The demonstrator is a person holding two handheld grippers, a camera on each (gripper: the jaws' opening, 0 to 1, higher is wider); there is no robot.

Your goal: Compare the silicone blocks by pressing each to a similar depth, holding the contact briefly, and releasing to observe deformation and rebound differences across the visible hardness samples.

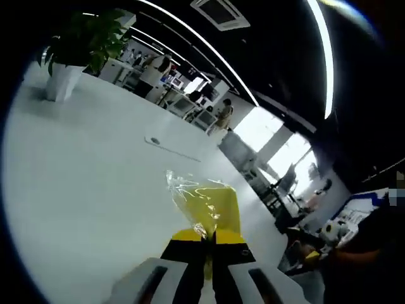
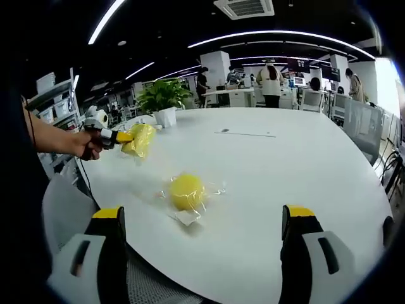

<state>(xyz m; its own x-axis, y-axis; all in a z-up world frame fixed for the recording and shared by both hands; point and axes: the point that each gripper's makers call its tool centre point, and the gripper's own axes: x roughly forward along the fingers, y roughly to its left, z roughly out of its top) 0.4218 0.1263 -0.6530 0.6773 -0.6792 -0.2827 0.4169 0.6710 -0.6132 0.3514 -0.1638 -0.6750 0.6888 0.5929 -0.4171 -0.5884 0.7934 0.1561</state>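
We see our left gripper (image 1: 207, 244) pinching a yellow silicone block in a clear wrapper (image 1: 209, 206), lifted above the white bench (image 1: 82, 183); in the right gripper view it hangs at the far left, near the potted plant (image 2: 162, 100). Our right gripper (image 2: 202, 231) is spread wide and holds nothing. A wrapped yellow ball (image 2: 187, 192) rests on the bench just beyond it.

Both views look low across one shared white table (image 1: 95, 177), oppositely angled.
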